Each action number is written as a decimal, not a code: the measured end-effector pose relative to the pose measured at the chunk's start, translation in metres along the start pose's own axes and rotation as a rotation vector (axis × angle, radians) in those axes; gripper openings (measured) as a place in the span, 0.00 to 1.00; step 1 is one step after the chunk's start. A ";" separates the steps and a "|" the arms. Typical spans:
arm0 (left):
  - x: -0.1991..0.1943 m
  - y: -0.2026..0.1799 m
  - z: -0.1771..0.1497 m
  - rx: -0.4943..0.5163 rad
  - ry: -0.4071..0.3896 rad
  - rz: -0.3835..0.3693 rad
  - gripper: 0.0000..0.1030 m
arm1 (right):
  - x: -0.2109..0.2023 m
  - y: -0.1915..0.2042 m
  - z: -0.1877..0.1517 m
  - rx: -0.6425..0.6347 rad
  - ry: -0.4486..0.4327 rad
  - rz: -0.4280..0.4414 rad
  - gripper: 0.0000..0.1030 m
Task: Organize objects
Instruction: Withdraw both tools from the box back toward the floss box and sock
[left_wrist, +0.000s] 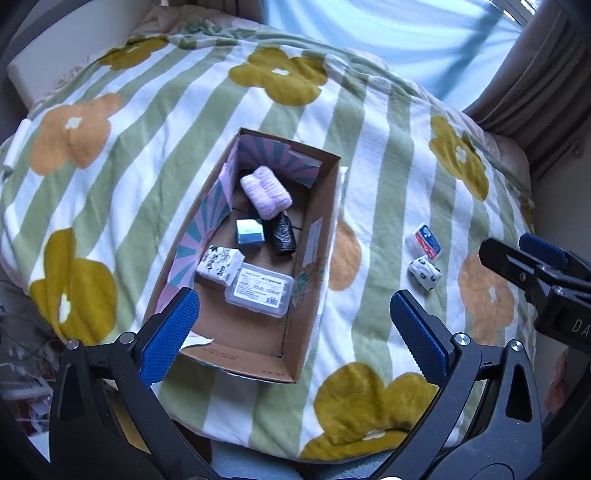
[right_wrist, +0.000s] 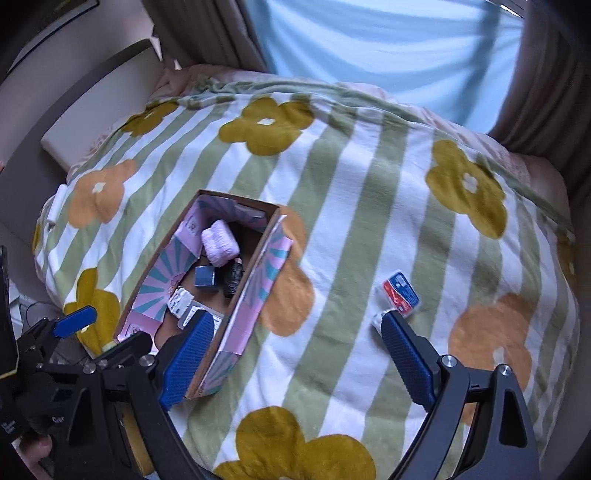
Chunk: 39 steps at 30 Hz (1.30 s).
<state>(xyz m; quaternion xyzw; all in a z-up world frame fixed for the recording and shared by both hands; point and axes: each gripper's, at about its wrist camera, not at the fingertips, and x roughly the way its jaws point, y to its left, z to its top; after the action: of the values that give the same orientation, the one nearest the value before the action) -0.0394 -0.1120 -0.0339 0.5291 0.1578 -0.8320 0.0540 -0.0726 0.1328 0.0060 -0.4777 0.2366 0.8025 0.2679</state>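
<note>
Both tools spread wide and empty, left tool (left_wrist: 295, 325) above cardboard box (left_wrist: 317, 266) on flowered bed blanket (left_wrist: 388, 177), right tool (right_wrist: 297, 350) near red-blue packet (right_wrist: 400, 293), spotted bundle (left_wrist: 424, 273) beside it.

We see our left gripper (left_wrist: 295, 325) pointing steeply down — its two blue pads spread wide, with nothing pinched between them. Our right gripper (right_wrist: 297, 354) tips down the same way, pads wide apart and empty too. In the left view it shows at three o'clock. A fingertip (right_wrist: 35, 448) peeks in at eight o'clock — right view.
</note>
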 end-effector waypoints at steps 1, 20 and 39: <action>-0.003 -0.007 0.002 0.017 -0.009 -0.007 1.00 | -0.004 -0.007 -0.005 0.025 -0.004 -0.012 0.88; 0.001 -0.109 0.010 0.310 0.033 -0.102 1.00 | -0.041 -0.096 -0.081 0.330 -0.043 -0.123 0.88; 0.049 -0.169 0.057 0.485 0.115 -0.145 1.00 | -0.010 -0.124 -0.104 0.429 -0.020 -0.061 0.88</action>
<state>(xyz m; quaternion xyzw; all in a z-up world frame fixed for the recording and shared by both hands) -0.1532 0.0327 -0.0208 0.5603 -0.0059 -0.8158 -0.1431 0.0791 0.1565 -0.0451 -0.4088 0.3848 0.7298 0.3900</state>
